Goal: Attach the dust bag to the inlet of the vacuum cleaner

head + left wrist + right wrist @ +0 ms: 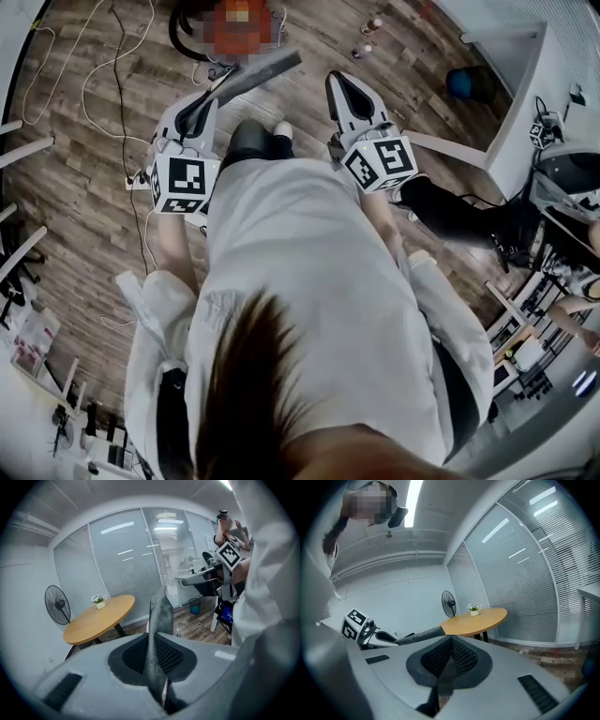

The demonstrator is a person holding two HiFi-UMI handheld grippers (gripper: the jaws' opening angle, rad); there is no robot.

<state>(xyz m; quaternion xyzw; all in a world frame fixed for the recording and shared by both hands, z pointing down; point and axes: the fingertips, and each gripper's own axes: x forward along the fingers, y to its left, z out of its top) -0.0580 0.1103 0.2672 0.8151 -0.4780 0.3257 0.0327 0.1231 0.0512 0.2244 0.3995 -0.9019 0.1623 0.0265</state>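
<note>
Okay, left gripper (pixel 202 108) pinching dust bag (pixel 258 75), pointing it ahead at black hose (pixel 180 37) (vacuum's, probably); right gripper (pixel 352 94) clenched, empty.

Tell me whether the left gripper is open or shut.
Shut on the dust bag: the left gripper has its jaws pinching the flat grey fabric, which sticks up between them.

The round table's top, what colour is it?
Light tan wood. The table shows best in the left gripper view.
</note>
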